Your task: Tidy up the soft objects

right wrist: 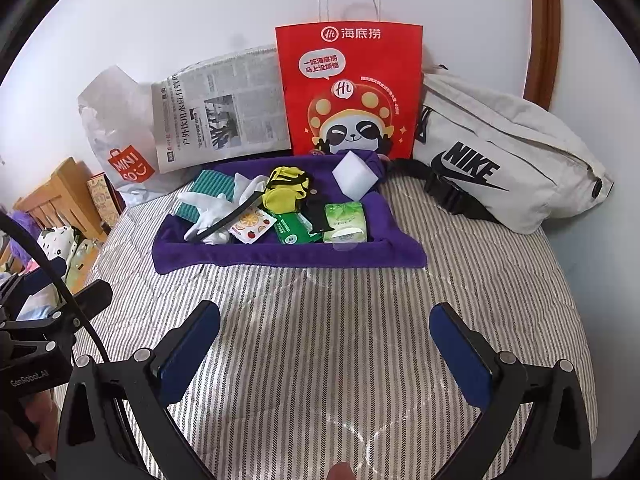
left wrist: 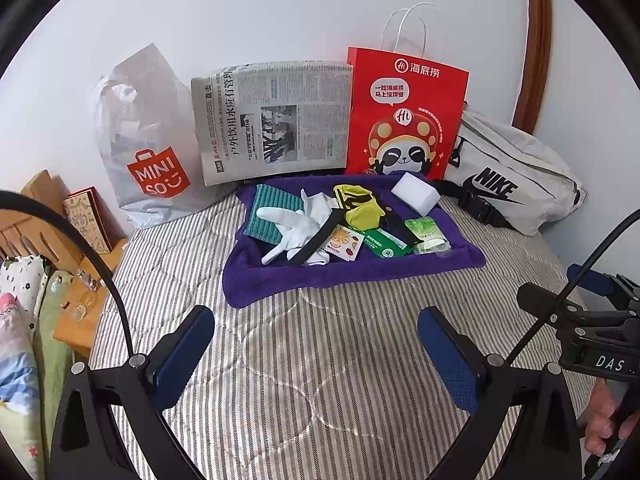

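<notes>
My soft stuff's piled on the purple towel (left wrist: 280, 280) on the bed: white glove (left wrist: 294, 226) draped limp over the green cloth (left wrist: 276, 204), yellow pouch (left wrist: 360, 204) just right (crumpled). Left tool (left wrist: 316, 344) and right tool (right wrist: 324, 344) both spread wide, holding nothing.

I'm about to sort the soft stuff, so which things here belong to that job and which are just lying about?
Job: white gloves, yellow pouch, sponge, green cloth, tissue pack, purple towel.

Lying about: newspaper, red bag, Nike bag, Miniso bag.
</notes>
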Demonstrator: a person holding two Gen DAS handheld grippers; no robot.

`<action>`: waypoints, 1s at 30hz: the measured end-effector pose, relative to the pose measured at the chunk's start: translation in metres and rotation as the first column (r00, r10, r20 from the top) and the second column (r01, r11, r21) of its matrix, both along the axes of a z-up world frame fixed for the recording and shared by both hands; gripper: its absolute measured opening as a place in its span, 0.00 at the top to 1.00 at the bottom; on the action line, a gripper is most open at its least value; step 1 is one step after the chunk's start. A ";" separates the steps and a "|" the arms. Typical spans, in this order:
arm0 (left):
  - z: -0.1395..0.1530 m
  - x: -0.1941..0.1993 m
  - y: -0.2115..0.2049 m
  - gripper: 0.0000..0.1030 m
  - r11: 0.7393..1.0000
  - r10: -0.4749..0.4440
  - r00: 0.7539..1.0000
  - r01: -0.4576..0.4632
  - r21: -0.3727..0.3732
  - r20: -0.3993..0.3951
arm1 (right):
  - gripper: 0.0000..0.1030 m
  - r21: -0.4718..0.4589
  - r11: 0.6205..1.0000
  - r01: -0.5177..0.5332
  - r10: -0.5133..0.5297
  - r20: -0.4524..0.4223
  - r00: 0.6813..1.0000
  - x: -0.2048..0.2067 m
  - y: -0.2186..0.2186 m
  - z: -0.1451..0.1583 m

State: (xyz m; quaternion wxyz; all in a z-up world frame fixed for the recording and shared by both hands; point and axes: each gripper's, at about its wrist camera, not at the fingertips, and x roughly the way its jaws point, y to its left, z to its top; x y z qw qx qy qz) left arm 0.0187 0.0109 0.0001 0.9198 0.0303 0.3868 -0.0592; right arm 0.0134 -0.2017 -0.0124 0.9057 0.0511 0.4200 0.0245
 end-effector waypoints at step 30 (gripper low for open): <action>-0.001 0.000 0.003 0.00 1.000 0.016 1.000 -0.016 0.001 -0.003 | 0.00 0.004 1.000 0.005 -0.005 -0.001 1.000 -0.002 0.000 0.000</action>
